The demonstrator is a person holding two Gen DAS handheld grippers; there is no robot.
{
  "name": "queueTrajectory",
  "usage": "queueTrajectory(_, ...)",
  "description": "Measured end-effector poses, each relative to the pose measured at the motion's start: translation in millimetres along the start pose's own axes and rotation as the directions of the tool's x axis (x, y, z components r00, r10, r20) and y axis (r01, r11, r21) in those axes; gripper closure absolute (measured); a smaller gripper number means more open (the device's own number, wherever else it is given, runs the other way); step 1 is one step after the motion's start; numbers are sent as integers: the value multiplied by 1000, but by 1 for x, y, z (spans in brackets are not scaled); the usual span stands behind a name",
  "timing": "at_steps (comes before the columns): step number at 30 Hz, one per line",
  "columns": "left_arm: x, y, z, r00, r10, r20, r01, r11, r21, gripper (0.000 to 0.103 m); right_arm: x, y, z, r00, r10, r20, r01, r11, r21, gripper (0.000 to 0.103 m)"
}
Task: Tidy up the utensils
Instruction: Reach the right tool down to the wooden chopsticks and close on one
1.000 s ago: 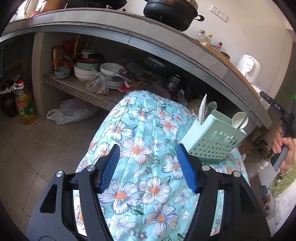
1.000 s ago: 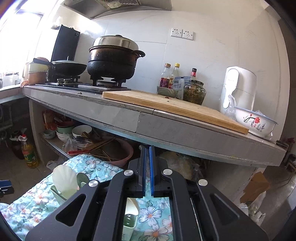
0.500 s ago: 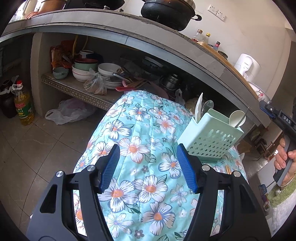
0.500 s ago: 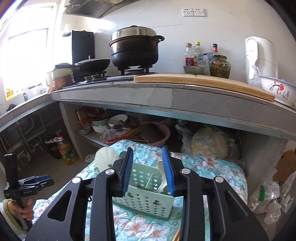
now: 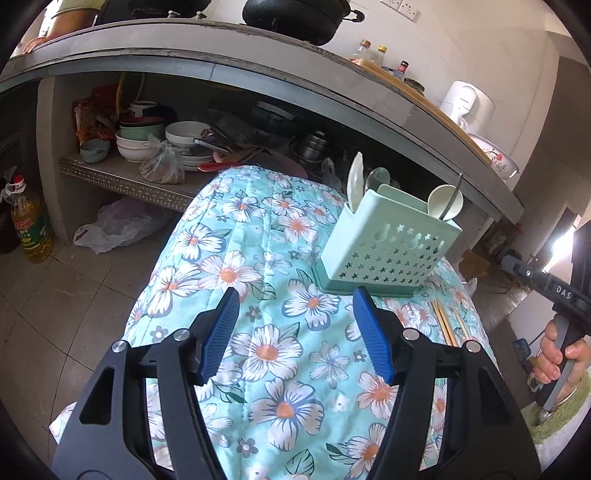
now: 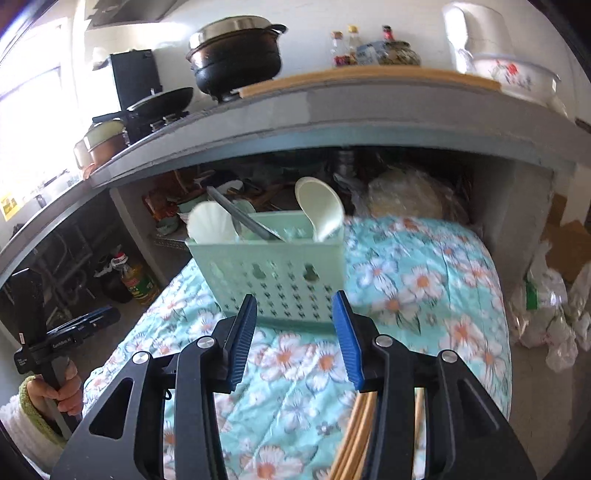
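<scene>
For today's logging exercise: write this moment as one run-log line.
left tongs: open, empty | right tongs: just opening, empty | utensil holder: upright on floral cloth | chopsticks: loose on cloth

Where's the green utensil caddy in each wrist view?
Left wrist: green utensil caddy right of centre, on the floral cloth, beyond the right fingertip.
Right wrist: caddy at centre, just past both fingertips.
Shared landmark: black pot on the counter above.
</scene>
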State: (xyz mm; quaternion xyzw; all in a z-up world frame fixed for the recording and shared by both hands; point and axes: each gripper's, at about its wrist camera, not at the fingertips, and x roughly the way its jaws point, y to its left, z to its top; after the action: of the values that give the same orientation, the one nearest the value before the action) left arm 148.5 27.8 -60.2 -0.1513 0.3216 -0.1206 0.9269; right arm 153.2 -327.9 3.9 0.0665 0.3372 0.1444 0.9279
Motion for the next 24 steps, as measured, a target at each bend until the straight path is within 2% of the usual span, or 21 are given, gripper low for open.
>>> queueTrajectory(3, 7, -10, -7, 999, -30, -31, 31, 999, 17, 42, -3, -35, -31, 997, -21, -78, 32, 990, 140, 61)
queueTrajectory(6, 14, -23, -14, 996, -63, -57, 65, 997, 38, 42, -8, -66, -63, 991, -20, -136, 57, 960, 273, 61)
queueTrajectory(9, 23, -37, -22, 991, -91, -96, 97, 993, 59, 42, -13, -81, -86, 988, -13, -157, 66, 937, 342, 62)
queueTrajectory(11, 29, -47, -28, 987, -107, -123, 116, 991, 72, 42, -14, -86, -100, 985, -13, -171, 77, 925, 372, 66)
queueTrajectory(14, 36, -62, -36, 979, -134, -156, 149, 985, 90, 42, -12, -93, -113, 983, -13, -181, 87, 911, 403, 72)
queueTrajectory(18, 44, -87, -47, 962, -173, -212, 202, 971, 124, 43, -6, -99, -123, 976, -57, -208, 138, 906, 401, 79)
queueTrajectory(24, 50, -123, -61, 932, -237, -274, 287, 944, 161, 44, 1, -99, -122, 969, -123, -213, 189, 927, 323, 83)
